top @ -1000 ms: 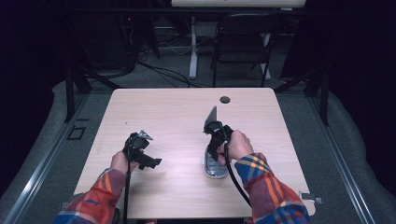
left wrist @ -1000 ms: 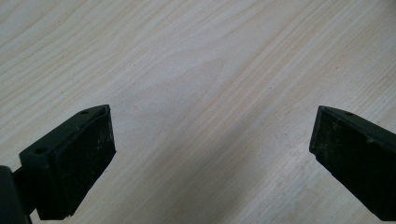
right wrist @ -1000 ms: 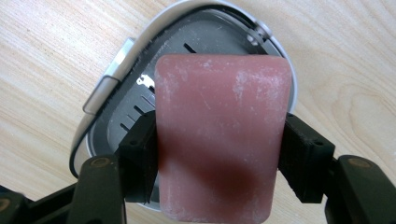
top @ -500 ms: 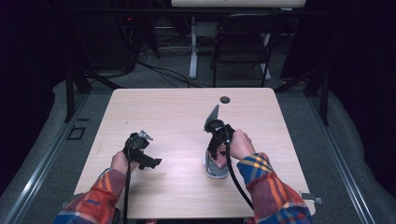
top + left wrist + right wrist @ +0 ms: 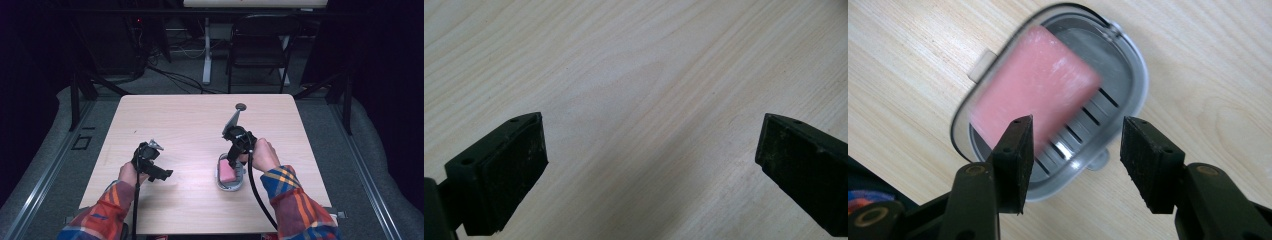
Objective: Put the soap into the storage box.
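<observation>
A pink bar of soap (image 5: 227, 173) (image 5: 1033, 90) lies in a grey slotted soap dish (image 5: 220, 183) (image 5: 1134, 75) on the near right part of the wooden table (image 5: 190, 125). My right gripper (image 5: 233, 161) (image 5: 1075, 150) hovers just above the dish and points down at it. Its jaws have just been closing a little but still stand apart. Nothing is between them, and the soap lies off to their left side. My left gripper (image 5: 161, 174) (image 5: 651, 165) rests low over bare table at the near left, open wide and holding nothing.
A small dark round object (image 5: 241, 106) sits near the table's far edge. A black chair (image 5: 260, 45) and cables stand on the floor beyond the table. The table's near edge lies just behind both hands.
My right gripper has risen slightly above the soap dish. The left hand and gripper have stayed where they were.
</observation>
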The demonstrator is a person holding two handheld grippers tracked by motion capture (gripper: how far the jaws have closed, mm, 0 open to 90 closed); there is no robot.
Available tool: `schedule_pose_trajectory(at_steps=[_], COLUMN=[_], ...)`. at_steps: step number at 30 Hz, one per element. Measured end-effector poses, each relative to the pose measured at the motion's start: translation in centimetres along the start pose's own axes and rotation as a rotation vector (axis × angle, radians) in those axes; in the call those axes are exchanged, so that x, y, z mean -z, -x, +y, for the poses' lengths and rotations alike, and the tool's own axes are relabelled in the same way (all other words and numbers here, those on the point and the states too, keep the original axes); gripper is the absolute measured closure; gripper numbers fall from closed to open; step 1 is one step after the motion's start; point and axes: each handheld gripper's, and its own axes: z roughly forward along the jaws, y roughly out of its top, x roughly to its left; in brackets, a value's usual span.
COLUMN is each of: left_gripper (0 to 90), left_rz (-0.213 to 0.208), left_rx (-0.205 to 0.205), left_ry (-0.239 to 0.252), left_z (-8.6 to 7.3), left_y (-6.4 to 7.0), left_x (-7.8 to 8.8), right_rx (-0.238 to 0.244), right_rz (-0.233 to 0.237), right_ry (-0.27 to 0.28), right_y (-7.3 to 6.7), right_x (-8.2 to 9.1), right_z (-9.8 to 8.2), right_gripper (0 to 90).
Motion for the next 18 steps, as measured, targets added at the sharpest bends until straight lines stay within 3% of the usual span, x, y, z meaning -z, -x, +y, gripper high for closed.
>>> schedule_pose_trajectory(at_steps=[8, 14, 18], left_gripper=[0.2, 0.2, 0.2], left_rz=[-0.002, -0.002, -0.009], left_rx=[0.001, 0.001, 0.004], left_ry=[0.001, 0.002, -0.002], left_z=[0.0, 0.0, 0.0], left_y=[0.0, 0.0, -0.2], left_x=[0.0, 0.0, -0.2], right_rx=[0.001, -0.003, -0.035], right_rz=[-0.02, -0.04, -0.039], right_ry=[0.083, 0.141, 0.185], right_y=[1.0, 2.4, 3.8], right_x=[1.0, 1.8, 2.3], right_z=[-1.7, -3.8, -5.4], right_gripper=[39.6, 26.4, 16.5])
